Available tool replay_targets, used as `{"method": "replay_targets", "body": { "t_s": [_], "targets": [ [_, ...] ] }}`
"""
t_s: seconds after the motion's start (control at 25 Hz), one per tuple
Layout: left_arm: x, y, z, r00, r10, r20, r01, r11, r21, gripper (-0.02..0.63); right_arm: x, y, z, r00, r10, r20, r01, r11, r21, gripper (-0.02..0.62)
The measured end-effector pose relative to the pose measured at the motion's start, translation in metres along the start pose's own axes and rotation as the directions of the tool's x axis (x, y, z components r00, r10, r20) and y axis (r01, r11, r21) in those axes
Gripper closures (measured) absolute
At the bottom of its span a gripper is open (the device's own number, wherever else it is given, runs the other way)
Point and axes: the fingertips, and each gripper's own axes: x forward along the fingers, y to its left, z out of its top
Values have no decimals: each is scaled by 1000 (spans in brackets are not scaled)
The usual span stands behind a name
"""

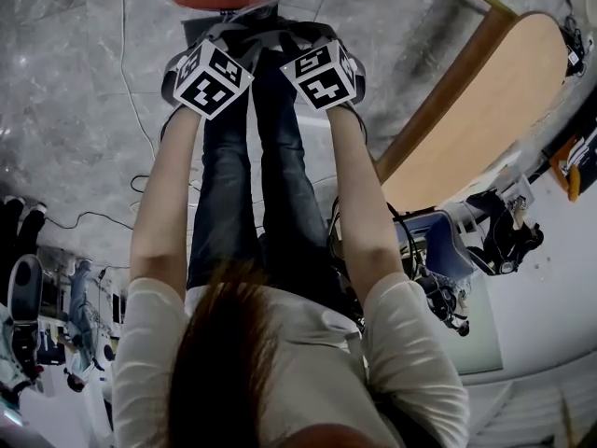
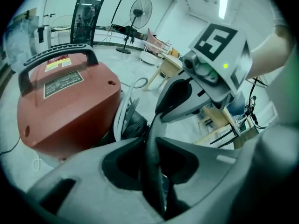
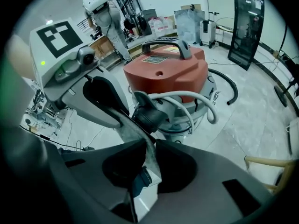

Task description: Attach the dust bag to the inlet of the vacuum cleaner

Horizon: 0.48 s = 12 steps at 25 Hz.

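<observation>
Dust bag (image 2: pixel 155 122) edge sits pinched in the left gripper's (image 2: pixel 150 141) narrow jaws, with the red vacuum cleaner (image 2: pixel 65 111) at 9 o'clock. Right gripper (image 3: pixel 150 143) likewise clamps the grey fabric, with the black inlet (image 3: pixel 148 115) at 12 o'clock. Head view: both grippers at 12 o'clock.

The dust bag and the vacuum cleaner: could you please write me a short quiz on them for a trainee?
1. True or false: only the tongs of the left gripper grip the dust bag.
2. What colour is the body of the vacuum cleaner? A blue, B red, C yellow.
3. Fill in: in the left gripper view, a standing ___ shows far behind the vacuum cleaner.
Key: 1 false, the tongs of the right gripper grip it too; 2 B; 3 fan.
</observation>
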Motion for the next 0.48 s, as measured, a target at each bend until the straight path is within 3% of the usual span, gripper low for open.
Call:
{"method": "replay_targets", "body": {
  "t_s": [0.2,0.48],
  "targets": [
    [-10,-4,-1,1000,20,3,-20,1000,-19,518,-8,5,-5,1000,22,-4,-22,1000,-1,502],
    [-25,-3,4,998,64,23,-63,996,-62,506,-26,1,4,999,9,51,-13,997,79,481]
  ]
}}
